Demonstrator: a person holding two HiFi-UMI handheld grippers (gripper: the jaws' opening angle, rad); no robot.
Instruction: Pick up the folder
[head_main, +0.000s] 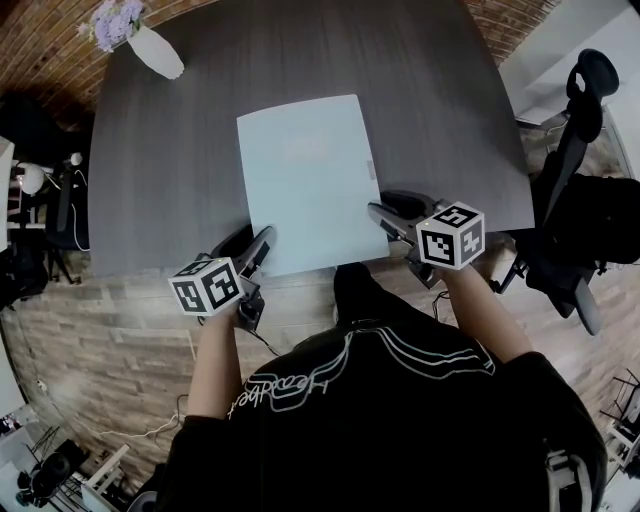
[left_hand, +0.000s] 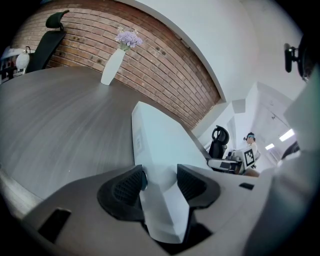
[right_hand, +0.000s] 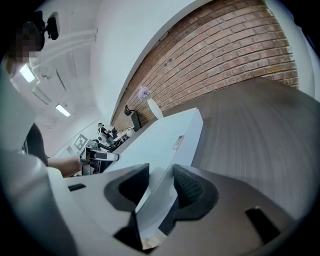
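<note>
A pale blue folder (head_main: 310, 180) is over the dark wooden table (head_main: 170, 170), and its near edge sticks out past the table's front edge. My left gripper (head_main: 262, 248) is shut on the folder's near left corner. In the left gripper view the folder (left_hand: 160, 140) fills the space between the pads of that gripper (left_hand: 160, 182). My right gripper (head_main: 385, 215) is shut on the near right corner. The right gripper view shows the folder (right_hand: 160, 140) running away from that gripper (right_hand: 161, 187) towards the brick wall.
A white vase with lilac flowers (head_main: 155, 50) stands at the table's far left corner. A black office chair (head_main: 575, 190) is on the right beside the table. The person's body is close to the table's front edge. A brick wall lies behind the table.
</note>
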